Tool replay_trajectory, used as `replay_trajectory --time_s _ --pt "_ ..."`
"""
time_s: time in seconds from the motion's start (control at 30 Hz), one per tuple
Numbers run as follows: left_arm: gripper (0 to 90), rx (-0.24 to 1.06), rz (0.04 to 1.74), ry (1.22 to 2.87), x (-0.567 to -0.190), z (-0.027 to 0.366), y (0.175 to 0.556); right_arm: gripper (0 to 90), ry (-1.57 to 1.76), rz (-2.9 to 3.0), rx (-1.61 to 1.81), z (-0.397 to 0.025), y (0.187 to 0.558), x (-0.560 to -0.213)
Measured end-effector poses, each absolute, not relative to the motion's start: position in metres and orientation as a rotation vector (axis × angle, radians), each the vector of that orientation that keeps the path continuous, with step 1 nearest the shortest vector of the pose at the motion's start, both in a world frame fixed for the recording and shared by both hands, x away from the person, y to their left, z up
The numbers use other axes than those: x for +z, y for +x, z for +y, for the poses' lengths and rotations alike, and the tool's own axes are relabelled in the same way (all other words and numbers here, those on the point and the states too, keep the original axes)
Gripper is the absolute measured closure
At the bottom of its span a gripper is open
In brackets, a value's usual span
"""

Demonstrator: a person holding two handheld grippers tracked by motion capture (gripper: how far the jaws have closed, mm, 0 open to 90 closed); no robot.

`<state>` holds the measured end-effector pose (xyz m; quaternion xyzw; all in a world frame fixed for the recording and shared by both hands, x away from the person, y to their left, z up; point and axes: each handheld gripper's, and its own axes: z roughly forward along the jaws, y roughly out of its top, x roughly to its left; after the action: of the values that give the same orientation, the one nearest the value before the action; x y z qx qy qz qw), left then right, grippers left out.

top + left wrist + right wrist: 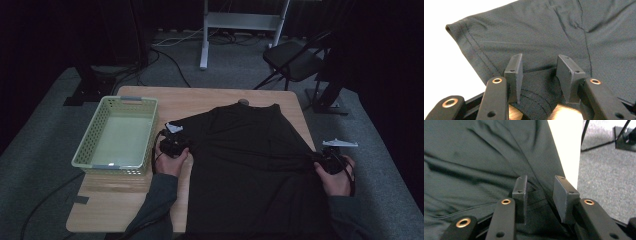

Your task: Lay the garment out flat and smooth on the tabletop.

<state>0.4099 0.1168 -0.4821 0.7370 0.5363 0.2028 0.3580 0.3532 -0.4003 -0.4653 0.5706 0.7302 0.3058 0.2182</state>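
Note:
A black T-shirt [245, 150] lies spread flat on the wooden table [125, 200], collar toward the far edge. My left gripper [172, 145] sits at its left sleeve. In the left gripper view the jaws [539, 60] stand apart, with the sleeve's hemmed edge [534, 100] bunched between them. My right gripper [330, 160] is at the right sleeve, by the table's right edge. In the right gripper view its jaws [541, 180] are also apart, with a fold of the shirt [474, 157] lying between them.
A pale green plastic basket [90, 132] stands on the table's left part, close to my left hand. Beyond the table are a folding chair [295, 60] and a white stand [240, 22]. Grey carpet [606, 170] lies just past the right edge.

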Motion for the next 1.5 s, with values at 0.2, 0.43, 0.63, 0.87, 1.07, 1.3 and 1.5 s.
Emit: replay_trajectory --time_s 0.2,0.43,0.63,0.87,1.07,1.3,1.5 --pt "57.8 0.521 1.385 1.901 -0.482 0.117 0.410 84.9 1.557 2.063 0.819 -0.396 0.351 -0.466" --pt "57.8 0.525 1.384 1.902 -0.482 0.117 0.410 84.9 1.523 2.054 0.884 -0.402 0.316 -0.456" --pt "57.7 0.530 1.384 1.904 -0.482 0.116 0.410 76.0 1.523 2.055 0.889 -0.411 0.286 -0.457" --pt "57.6 0.528 1.384 1.903 -0.482 0.116 0.410 68.0 1.513 1.970 0.911 -0.414 0.283 -0.445" --pt "57.6 0.524 1.384 1.901 -0.482 0.117 0.410 64.0 1.578 1.928 0.915 -0.413 0.298 -0.456" --pt "57.6 0.526 1.383 1.902 -0.482 0.116 0.410 62.3 1.624 1.939 0.900 -0.411 0.301 -0.467" --pt "57.6 0.527 1.383 1.903 -0.482 0.116 0.410 58.7 1.629 1.971 0.865 -0.409 0.295 -0.476"
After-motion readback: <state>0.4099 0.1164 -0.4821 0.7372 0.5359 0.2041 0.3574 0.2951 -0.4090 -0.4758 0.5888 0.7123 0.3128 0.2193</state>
